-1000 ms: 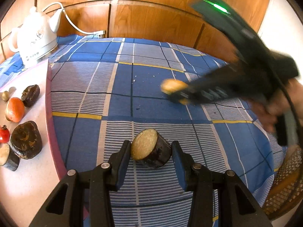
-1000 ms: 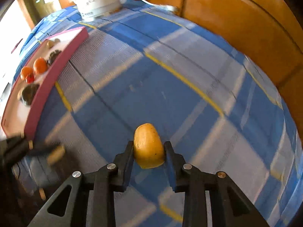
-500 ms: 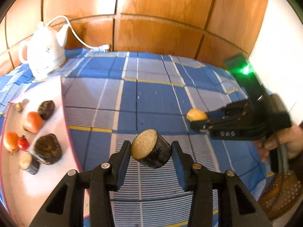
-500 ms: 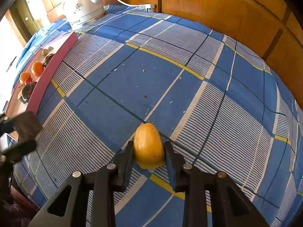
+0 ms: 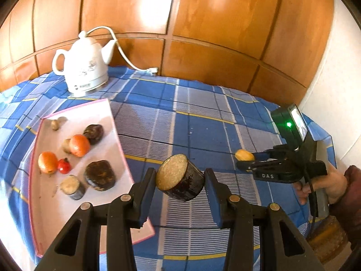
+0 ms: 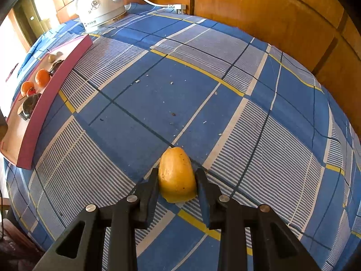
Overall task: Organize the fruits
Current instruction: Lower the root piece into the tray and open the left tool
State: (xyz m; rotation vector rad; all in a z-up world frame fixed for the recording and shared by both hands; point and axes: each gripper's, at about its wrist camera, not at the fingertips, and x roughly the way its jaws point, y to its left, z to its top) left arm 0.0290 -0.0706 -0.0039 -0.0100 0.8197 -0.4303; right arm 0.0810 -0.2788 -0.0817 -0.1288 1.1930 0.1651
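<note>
My left gripper [image 5: 179, 184] is shut on a dark-skinned fruit piece with a pale cut face [image 5: 179, 177], held above the blue checked cloth just right of the pink-rimmed tray [image 5: 119, 135]. On the tray lie two oranges [image 5: 79, 145], a small red fruit [image 5: 63, 166], dark pieces [image 5: 100, 175] and a small tan one. My right gripper [image 6: 177, 180] is shut on a yellow fruit piece [image 6: 177, 174] low over the cloth. In the left wrist view that gripper [image 5: 244, 160] shows at the right with a hand [image 5: 334, 185] on it.
A white electric kettle [image 5: 83, 67] with its cord stands at the back left by the wooden wall panels. The tray [image 6: 33, 117] sits at the table's left edge. A wicker item [image 5: 325, 234] lies at the lower right. Crumbs dot the cloth's middle.
My left gripper rose and swung with the dark piece, bringing the tray further into view beside it. The right gripper slowed and settled low over the cloth with the yellow piece.
</note>
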